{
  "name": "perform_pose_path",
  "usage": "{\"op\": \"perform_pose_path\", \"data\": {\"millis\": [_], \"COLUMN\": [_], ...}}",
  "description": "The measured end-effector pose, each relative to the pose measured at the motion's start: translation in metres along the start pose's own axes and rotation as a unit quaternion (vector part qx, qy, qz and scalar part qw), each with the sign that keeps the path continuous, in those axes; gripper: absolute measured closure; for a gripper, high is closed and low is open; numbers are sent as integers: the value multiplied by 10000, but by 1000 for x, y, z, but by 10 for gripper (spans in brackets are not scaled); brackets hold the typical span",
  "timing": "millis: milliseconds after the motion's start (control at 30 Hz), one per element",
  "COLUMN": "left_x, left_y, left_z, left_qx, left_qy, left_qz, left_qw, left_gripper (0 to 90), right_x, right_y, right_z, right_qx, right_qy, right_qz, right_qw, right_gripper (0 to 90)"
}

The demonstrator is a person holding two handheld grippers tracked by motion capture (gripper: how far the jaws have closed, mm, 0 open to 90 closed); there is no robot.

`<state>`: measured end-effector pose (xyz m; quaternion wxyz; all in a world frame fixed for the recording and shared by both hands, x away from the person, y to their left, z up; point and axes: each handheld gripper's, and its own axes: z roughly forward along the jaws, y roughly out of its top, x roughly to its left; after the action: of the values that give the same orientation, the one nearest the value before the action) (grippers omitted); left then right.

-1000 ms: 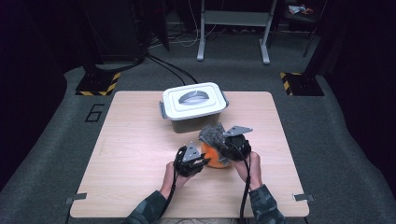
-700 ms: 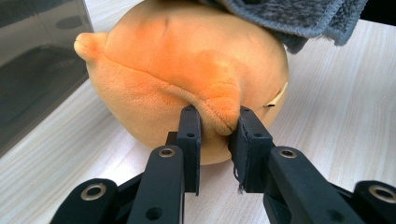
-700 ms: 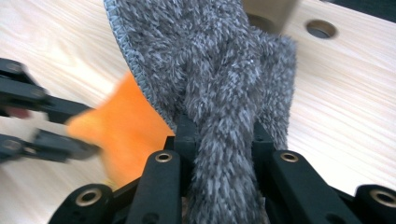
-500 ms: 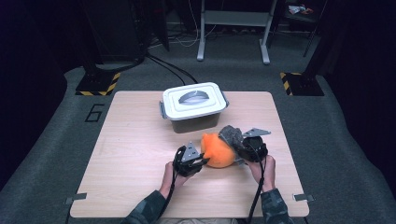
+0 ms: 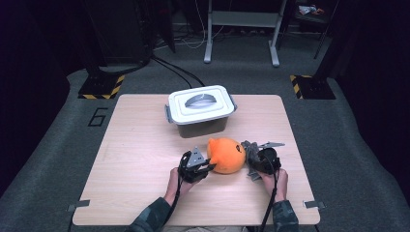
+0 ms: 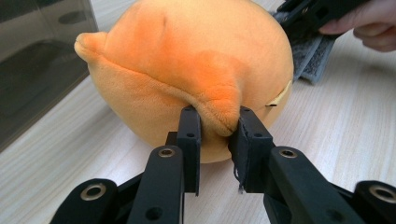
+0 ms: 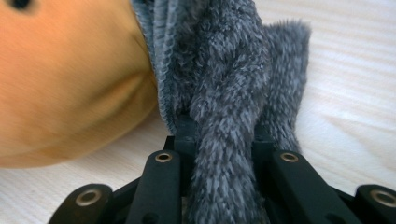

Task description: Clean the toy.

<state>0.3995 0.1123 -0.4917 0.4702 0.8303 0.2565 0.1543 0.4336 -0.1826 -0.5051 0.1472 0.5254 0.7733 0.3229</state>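
Both forearms reach in low over the bench (image 5: 135, 145). The left gripper (image 6: 215, 122) pinches a fold of the orange plush toy (image 5: 226, 154) lying between the hands. The right gripper (image 7: 223, 122), just beside the toy, clamps grey furry fabric (image 7: 233, 84).

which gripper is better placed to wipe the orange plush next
Right. The right gripper is shut on the grey cloth, which already touches the plush. The left gripper is pinching a plush flap, steadying it.
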Motion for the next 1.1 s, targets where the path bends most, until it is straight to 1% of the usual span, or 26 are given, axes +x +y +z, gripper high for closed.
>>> {"op": "perform_pose_path", "data": {"millis": [33,100,133,167,200,233,267,333,367,400,433,500,567,600,633,667,700,767,800,833,867,900,933,1033,1067,1100], "left_x": [0,1,2,2,2,2,2,2,2,2,2,3,4,3,2,0,-1,-2,-1,0,0,1,0,-1,-1,-2], "left_y": [0,0,0,0,0,0,0,0,-1,-1,-1,-1,-2,-2,-2,-2,-2,-1,-1,-1,-1,-1,-2,-3,-4,-5], "left_z": [0,0,-1,-1,-1,-1,-1,-1,-1,-2,-2,-2,-2,-4,-5,-6,-7,-9,-9,-9,-9,-8,-8,-6,-4,-3], "left_qx": [-13,-11,-10,2,7,6,5,14,17,22,25,24,-6,-36,-84,-103,-116,-114,-143,-142,-113,-74,-63,-46,-8,34], "left_qy": [12,-25,-11,-10,-19,-12,-14,-12,-26,-32,-9,12,22,34,112,181,189,275,258,254,299,272,280,294,323,313], "left_qz": [3,-25,9,43,46,59,56,77,51,54,73,97,52,71,111,207,243,296,275,256,255,235,224,196,244,243], "left_qw": [10000,10000,10000,10000,10000,10000,10000,10000,10000,10000,10000,9999,10000,10000,9998,9996,9995,9991,9992,9992,9992,9993,9993,9994,9992,9992], "left_gripper": [740,739,738,737,737,737,737,737,737,736,736,729,710,696,671,630,625,561,538,522,489,466,455,425,415,409], "right_x": [0,0,0,1,2,3,6,16,21,27,31,39,39,39,38,38,38,38,38,39,39,40,39,39,39,39], "right_y": [0,2,3,5,7,10,13,21,25,29,31,34,35,35,36,36,36,37,37,37,38,38,39,40,40,39], "right_z": [0,-4,-8,-16,-21,-29,-36,-49,-52,-52,-52,-44,-40,-39,-39,-39,-40,-40,-39,-40,-39,-39,-39,-39,-39,-38], "right_qx": [-14,-4,-56,-159,-235,-373,-508,-696,-786,-833,-831,-738,-686,-717,-713,-710,-694,-677,-694,-683,-692,-685,-696,-680,-679,-671], "right_qy": [15,-99,-137,-207,-214,-218,-171,-102,8,104,146,172,115,173,165,134,141,141,161,163,154,152,150,161,178,164], "right_qz": [29,-30,-13,-24,-13,-73,-93,-231,-288,-347,-379,-492,-520,-454,-467,-497,-495,-498,-498,-486,-504,-482,-524,-492,-451,-446], "right_qw": [10000,9999,9999,9997,9995,9990,9985,9973,9965,9959,9957,9959,9962,9962,9962,9961,9963,9964,9962,9963,9962,9964,9961,9963,9965,9966], "right_gripper": [727,726,727,727,727,727,727,727,727,727,727,727,727,727,728,727,728,727,728,727,727,727,727,727,727,727]}}
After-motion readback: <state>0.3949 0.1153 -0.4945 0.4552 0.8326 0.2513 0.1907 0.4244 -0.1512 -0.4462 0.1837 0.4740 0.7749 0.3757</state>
